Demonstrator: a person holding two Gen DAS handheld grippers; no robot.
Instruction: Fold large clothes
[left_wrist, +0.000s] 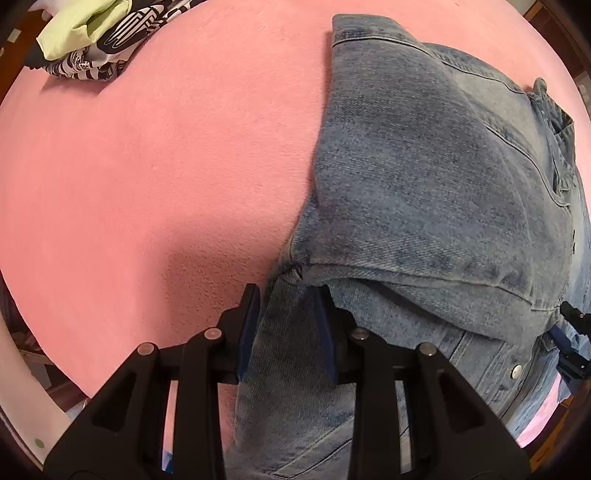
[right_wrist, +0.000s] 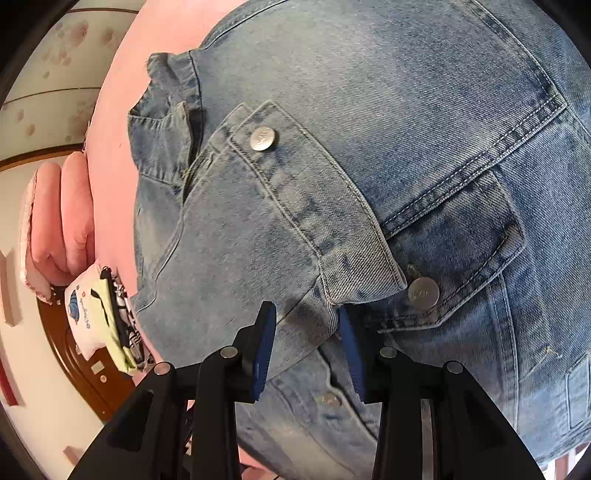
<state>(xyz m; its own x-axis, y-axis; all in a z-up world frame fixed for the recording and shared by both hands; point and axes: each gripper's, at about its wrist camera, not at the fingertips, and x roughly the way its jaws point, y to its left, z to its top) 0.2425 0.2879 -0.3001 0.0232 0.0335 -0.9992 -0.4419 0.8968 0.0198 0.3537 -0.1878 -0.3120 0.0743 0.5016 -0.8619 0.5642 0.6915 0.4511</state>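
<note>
A denim jacket (left_wrist: 436, 177) is spread on a pink bed (left_wrist: 147, 166); folded clothes (left_wrist: 96, 40) are piled at its edge. The left claw (left_wrist: 286, 306) is clamped on a jacket fold; the right claw (right_wrist: 306, 325) is parted over a cuff (right_wrist: 314, 206).

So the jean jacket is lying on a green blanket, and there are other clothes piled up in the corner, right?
Not quite. The blanket under the denim jacket is pink, not green, as the left wrist view shows. The rest holds: other clothes are piled in the far corner.
</note>
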